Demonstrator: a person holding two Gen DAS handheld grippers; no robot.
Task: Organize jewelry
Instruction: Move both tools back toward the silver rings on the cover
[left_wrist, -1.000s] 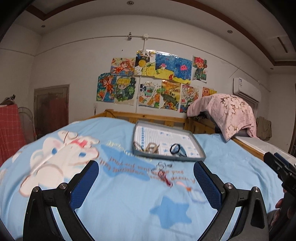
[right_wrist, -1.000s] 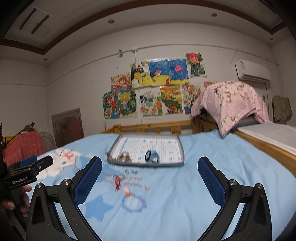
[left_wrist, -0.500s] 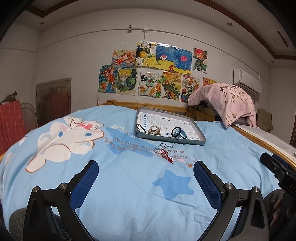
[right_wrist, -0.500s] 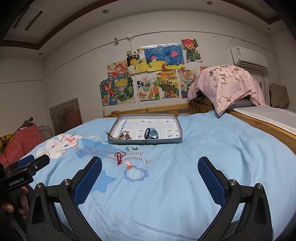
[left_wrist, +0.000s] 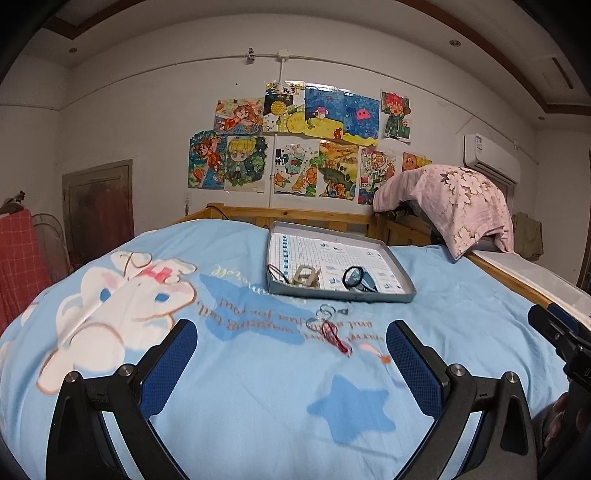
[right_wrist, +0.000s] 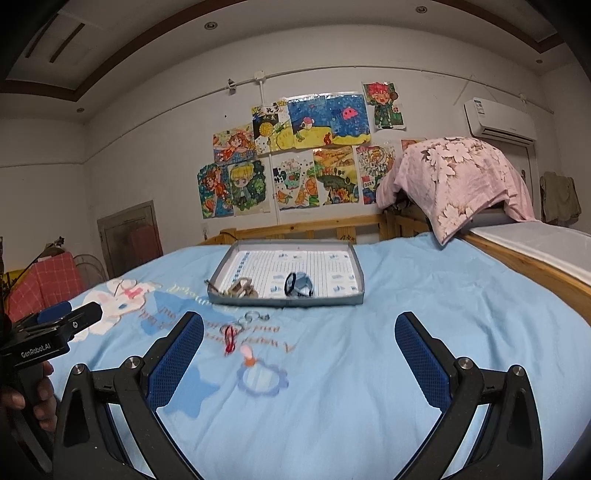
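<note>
A shallow grey tray (left_wrist: 402, 275) (right_wrist: 357, 266) lies on the blue bedsheet. In it are a black ring-shaped piece (left_wrist: 354, 276) (right_wrist: 295, 283), a beige clasp-like piece (left_wrist: 306, 276) (right_wrist: 242, 288) and a thin dark piece (left_wrist: 277, 274). In front of the tray, on the sheet, lie silver rings with a red cord (left_wrist: 334, 334) (right_wrist: 231, 336). My left gripper (left_wrist: 288, 349) is open and empty, short of the red cord. My right gripper (right_wrist: 299, 345) is open and empty, to the right of the cord.
The bed has a wooden rail (left_wrist: 306, 216) at the far end and along the right (right_wrist: 535, 266). A pink blanket (right_wrist: 458, 181) is heaped at the back right. The left gripper's body shows at the left in the right wrist view (right_wrist: 48, 332).
Both grippers have moved forward toward the tray and the red cord, which appear larger and lower than half a second ago. Both stay open.
</note>
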